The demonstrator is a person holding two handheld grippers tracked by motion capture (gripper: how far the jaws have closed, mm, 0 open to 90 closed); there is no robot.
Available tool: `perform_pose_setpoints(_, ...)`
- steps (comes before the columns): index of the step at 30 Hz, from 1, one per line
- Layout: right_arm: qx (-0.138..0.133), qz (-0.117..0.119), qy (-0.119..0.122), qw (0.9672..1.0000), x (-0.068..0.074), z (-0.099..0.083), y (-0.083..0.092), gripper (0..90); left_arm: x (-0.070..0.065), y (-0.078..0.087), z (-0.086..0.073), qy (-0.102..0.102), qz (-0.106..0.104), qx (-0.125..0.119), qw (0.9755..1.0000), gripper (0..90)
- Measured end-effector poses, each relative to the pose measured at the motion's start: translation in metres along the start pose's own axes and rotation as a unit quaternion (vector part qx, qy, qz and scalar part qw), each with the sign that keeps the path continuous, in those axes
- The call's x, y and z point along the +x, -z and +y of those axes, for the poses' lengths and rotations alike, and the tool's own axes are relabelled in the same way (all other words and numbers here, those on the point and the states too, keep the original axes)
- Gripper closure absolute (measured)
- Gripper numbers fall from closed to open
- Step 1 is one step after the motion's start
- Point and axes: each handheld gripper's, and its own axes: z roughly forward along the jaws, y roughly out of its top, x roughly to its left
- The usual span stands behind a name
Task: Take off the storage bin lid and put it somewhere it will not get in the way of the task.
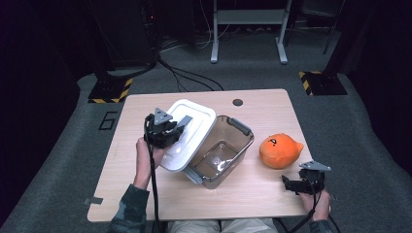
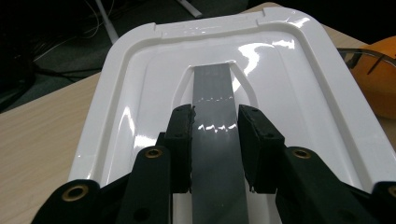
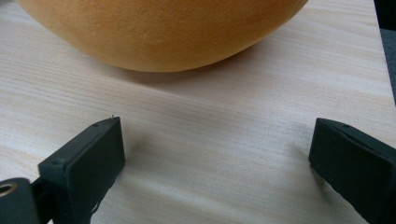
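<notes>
Left gripper (image 2: 215, 140) pinches the grey handle strip (image 2: 214, 100) of the white lid (image 1: 187, 133), which tilts against the near-left rim of the clear box (image 1: 221, 150) on the bench (image 1: 262, 194). The strip's long axis runs straight ahead between the jaws. Right gripper (image 3: 215, 163), spread and empty, rests just short of the orange plush (image 1: 278, 150).

Lid (image 1: 187, 133) over container's (image 1: 221, 155) left rim, plush toy (image 1: 279, 150) right.

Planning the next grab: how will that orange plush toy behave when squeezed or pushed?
The orange plush toy looks soft and fuzzy, so it would probably squash between the tongs. Its rounded underside suggests it may rock or roll when nudged.
</notes>
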Motion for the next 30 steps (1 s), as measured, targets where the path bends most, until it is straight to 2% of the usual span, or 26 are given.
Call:
perform_pose_setpoints(13, 0.000, 0.000, 0.000, 1.0000, 0.000, 0.000, 0.000, 2.6, 0.028, 0.017, -0.016, 0.026, 0.028, 0.000, 0.9992, 66.2)
perform_pose_setpoints(14, 0.000, 0.000, 0.000, 1.0000, 0.000, 0.000, 0.000, 2.6, 0.030, 0.019, -0.018, 0.033, 0.031, -0.003, 0.9990, 66.1)
perform_pose_setpoints(30, 0.000, 0.000, -0.001, 1.0000, 0.000, 0.000, 0.000, 2.7, 0.050, 0.033, -0.041, 0.054, 0.058, 0.006, 0.9968, 66.2)
